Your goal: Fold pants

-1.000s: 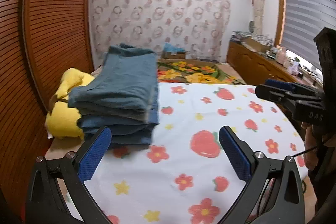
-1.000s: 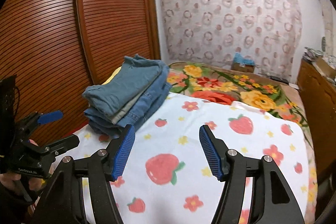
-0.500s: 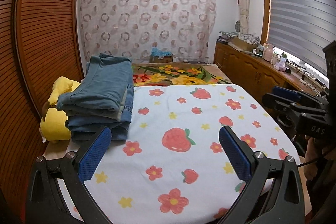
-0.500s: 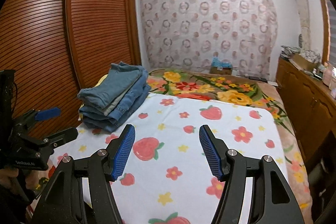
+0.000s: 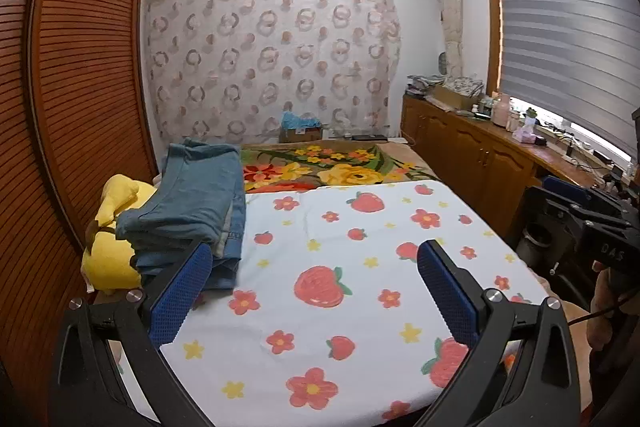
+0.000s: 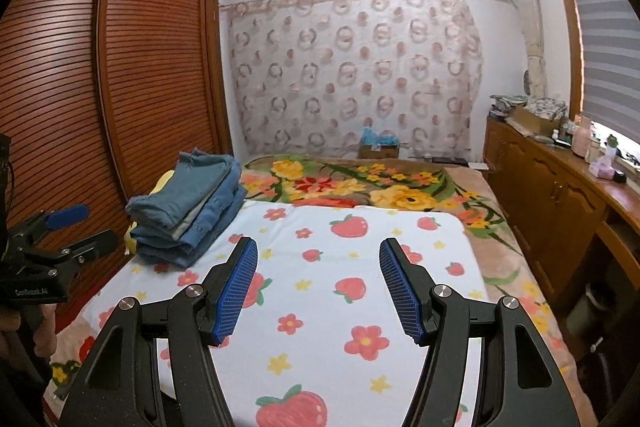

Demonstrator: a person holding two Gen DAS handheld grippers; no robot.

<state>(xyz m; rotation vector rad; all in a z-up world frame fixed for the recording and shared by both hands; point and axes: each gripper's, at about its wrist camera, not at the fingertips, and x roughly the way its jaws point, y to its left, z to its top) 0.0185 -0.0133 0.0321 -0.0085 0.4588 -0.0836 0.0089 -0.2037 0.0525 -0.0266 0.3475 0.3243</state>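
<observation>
Both tongs were held above the near part of the bed, pointing slightly downward along its length. Left tongs (image 5: 316, 279): blue pads spread wide, nothing between them but the white sheet (image 5: 340, 251) printed with strawberries and flowers below. Right tongs (image 6: 318, 287): pads likewise parted and released, empty, also over the sheet.

The folded pants (image 5: 192, 211) lay as a stack of blue denim, several layers deep, on the bed ahead of the left tongs and to their left side. In the left wrist view the near end of the stack sat just behind the left pad (image 5: 180, 297); contact could not be judged, though a gap seemed likely. From the right tongs the stack (image 6: 188, 203) was ahead and well to the left, clear of both pads.

A yellow plush toy (image 5: 112, 239) sat wedged against the far-left side of the pants, between them and the slatted wooden wardrobe (image 5: 76, 99). Beyond the sheet, ahead of both tongs, a floral blanket (image 6: 360, 187) covered the far part of the bed. A wooden cabinet (image 6: 552, 195) ran along to the right of the right tongs, with small items on its top.
</observation>
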